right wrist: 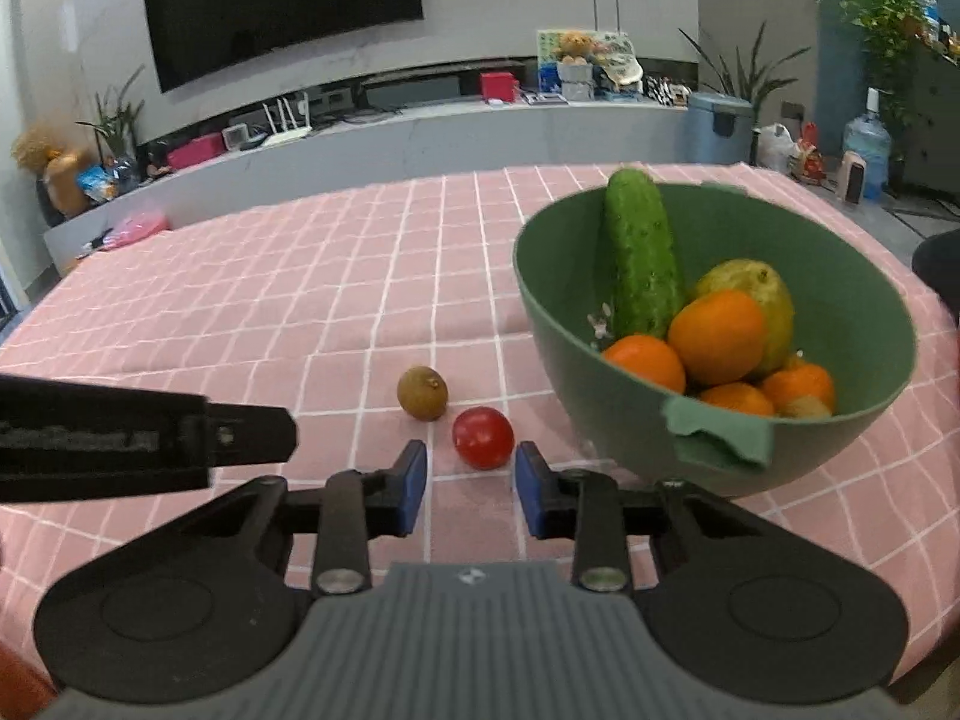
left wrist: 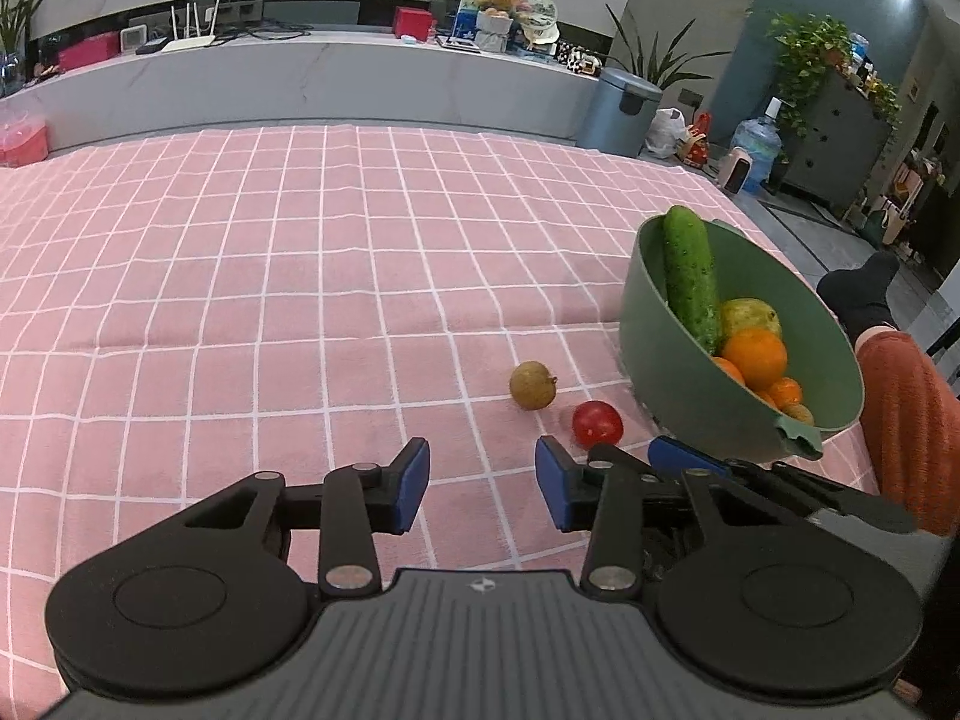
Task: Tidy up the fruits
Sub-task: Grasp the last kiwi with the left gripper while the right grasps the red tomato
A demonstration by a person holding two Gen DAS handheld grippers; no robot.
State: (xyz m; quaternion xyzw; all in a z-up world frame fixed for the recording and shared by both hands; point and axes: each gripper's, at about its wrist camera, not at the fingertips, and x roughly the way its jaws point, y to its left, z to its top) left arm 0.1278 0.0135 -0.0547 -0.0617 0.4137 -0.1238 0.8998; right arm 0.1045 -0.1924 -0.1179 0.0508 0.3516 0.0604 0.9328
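A green bowl point(right wrist: 852, 294) point(left wrist: 672, 372) stands on the pink checked tablecloth point(right wrist: 300, 300) and holds a cucumber point(right wrist: 639, 252), a pear point(right wrist: 774, 300), and several oranges point(right wrist: 717, 336). A red tomato point(right wrist: 483, 437) point(left wrist: 596, 423) and a small brown fruit point(right wrist: 422, 393) point(left wrist: 531, 384) lie on the cloth left of the bowl. My right gripper point(right wrist: 471, 489) is open, its blue pads point(right wrist: 414, 483) just short of the tomato on either side. My left gripper point(left wrist: 483, 486) is open and empty, left of and behind the tomato.
The left gripper's body point(right wrist: 144, 435) juts in from the left of the right wrist view. A person's orange-sleeved leg point(left wrist: 912, 420) is at the table's right edge. A low cabinet point(left wrist: 300, 72) with clutter runs behind the table.
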